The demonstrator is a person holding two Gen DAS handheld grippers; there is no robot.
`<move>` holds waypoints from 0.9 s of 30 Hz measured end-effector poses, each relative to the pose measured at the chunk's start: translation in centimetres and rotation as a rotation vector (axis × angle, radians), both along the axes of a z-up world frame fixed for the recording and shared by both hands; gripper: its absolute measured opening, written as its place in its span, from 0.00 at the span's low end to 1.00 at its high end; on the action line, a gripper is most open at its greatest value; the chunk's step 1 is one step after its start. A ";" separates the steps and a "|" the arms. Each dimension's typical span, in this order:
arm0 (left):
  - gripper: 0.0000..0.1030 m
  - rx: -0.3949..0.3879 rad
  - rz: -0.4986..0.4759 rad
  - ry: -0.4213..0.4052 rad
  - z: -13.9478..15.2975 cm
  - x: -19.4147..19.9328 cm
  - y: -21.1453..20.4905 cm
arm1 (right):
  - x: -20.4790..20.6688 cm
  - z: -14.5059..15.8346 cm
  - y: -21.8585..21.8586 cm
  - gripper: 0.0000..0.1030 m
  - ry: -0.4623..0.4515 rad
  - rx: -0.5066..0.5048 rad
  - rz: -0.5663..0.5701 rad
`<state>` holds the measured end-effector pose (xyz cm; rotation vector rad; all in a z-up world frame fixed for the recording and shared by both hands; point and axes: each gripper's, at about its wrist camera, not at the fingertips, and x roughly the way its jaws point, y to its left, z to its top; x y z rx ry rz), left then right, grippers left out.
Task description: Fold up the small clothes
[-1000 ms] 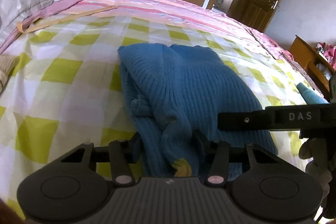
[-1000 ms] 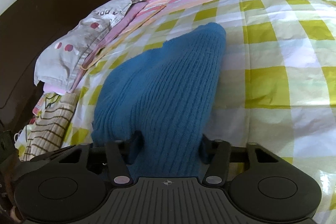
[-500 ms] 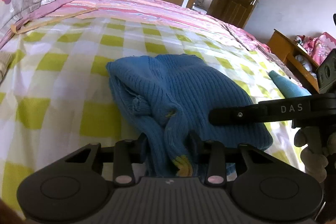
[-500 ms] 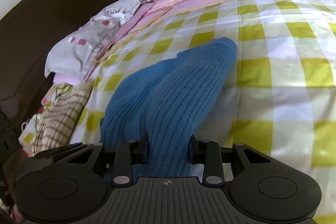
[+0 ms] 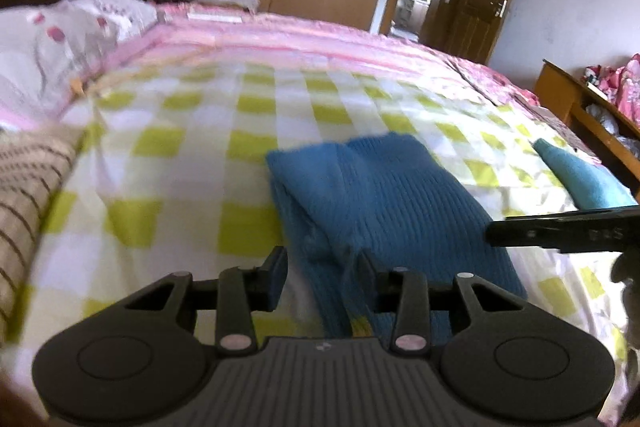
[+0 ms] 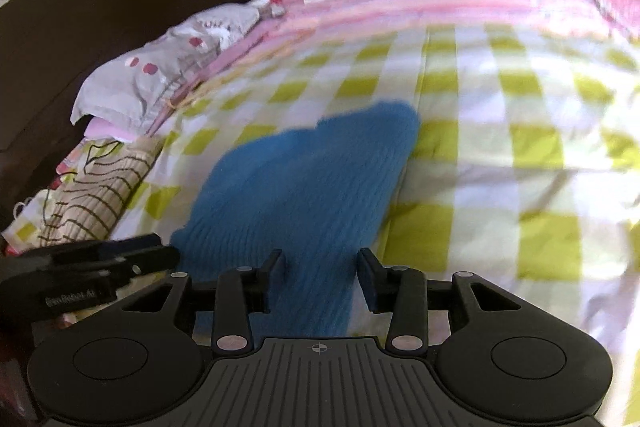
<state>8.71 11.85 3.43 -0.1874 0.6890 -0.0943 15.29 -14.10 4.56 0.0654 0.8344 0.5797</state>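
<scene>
A blue ribbed sweater (image 5: 384, 195) lies folded on the yellow-checked bedspread (image 5: 180, 163). My left gripper (image 5: 320, 267) sits at its near edge. The left finger (image 5: 276, 267) stands clear of the cloth with bare bedspread beside it, while a fold of blue knit runs past the right finger (image 5: 365, 267). In the right wrist view the sweater (image 6: 304, 179) reaches between the fingers of my right gripper (image 6: 320, 267), whose jaws are opening, and the pads do not squeeze it. Each gripper shows at the edge of the other's view as a black bar (image 5: 560, 229) (image 6: 100, 259).
A teal cloth (image 5: 580, 179) lies at the bed's right edge by a wooden shelf (image 5: 576, 99). A striped beige garment (image 6: 92, 195) and a spotted pillow (image 6: 160, 79) lie against the dark headboard (image 6: 80, 7). Pink bedding covers the far side.
Both grippers have drawn back and lifted, so the sweater lies farther off. The left finger has come away from the cloth. The right jaws narrowed, then widened again.
</scene>
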 end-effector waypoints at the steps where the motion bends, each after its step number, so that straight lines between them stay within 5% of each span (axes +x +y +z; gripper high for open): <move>1: 0.43 0.017 0.009 -0.007 0.0 0.2 0.0 | -0.3 0.4 0.2 0.39 -0.024 -0.006 0.002; 7: 0.42 0.131 0.072 0.020 -2.2 2.3 0.5 | -1.5 1.5 2.7 0.39 -0.059 0.015 0.067; 18: 0.33 0.063 -0.023 -0.015 -3.0 2.9 0.3 | -0.4 -0.3 8.4 0.39 -0.010 0.010 0.150; 27: 0.33 -0.070 0.084 0.000 -3.2 2.5 5.3 | -1.4 -2.1 12.7 0.36 -0.062 -0.147 0.179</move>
